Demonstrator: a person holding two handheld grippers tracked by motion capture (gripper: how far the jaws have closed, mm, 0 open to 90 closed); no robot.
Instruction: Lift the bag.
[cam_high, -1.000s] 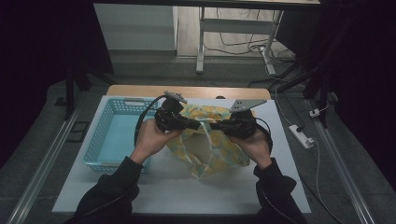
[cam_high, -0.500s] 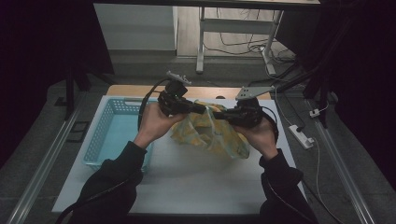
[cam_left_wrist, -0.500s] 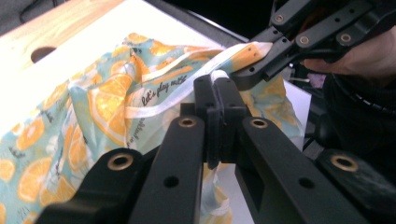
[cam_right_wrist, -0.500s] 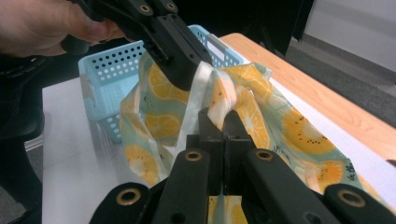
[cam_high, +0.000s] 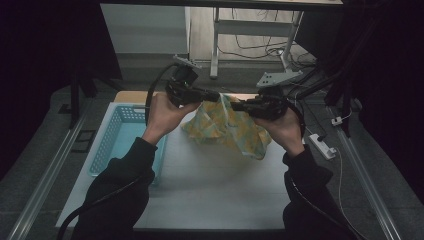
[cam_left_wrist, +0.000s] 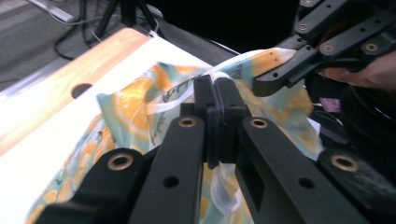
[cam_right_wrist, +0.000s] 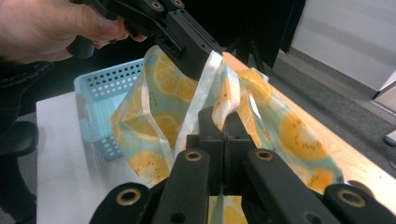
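**Bag lifted above the table, basket not yet filled**

Above the white table (cam_high: 215, 185), one bag (cam_high: 227, 131) with a pattern of orange slices hangs in the air, held at its top edge from two sides. The left gripper (cam_high: 216, 95) has its jaws pressed together on the pale rim of the bag, as the left gripper view shows close up (cam_left_wrist: 215, 95). The right gripper (cam_high: 235, 105) pinches the same rim a little farther along; in the right gripper view its jaws (cam_right_wrist: 225, 126) are also closed on the fabric. The bottom of the bag seems free of the table or only just above it; this is hard to tell.

As a judgement, the picking up is done: the bag is gripped and raised. What is left is probably to carry it to the blue basket (cam_high: 116, 145), which stands at the left side of the table and looks empty, and to release it there.

Count: one bag, one basket, one table, two grippers, two hands.
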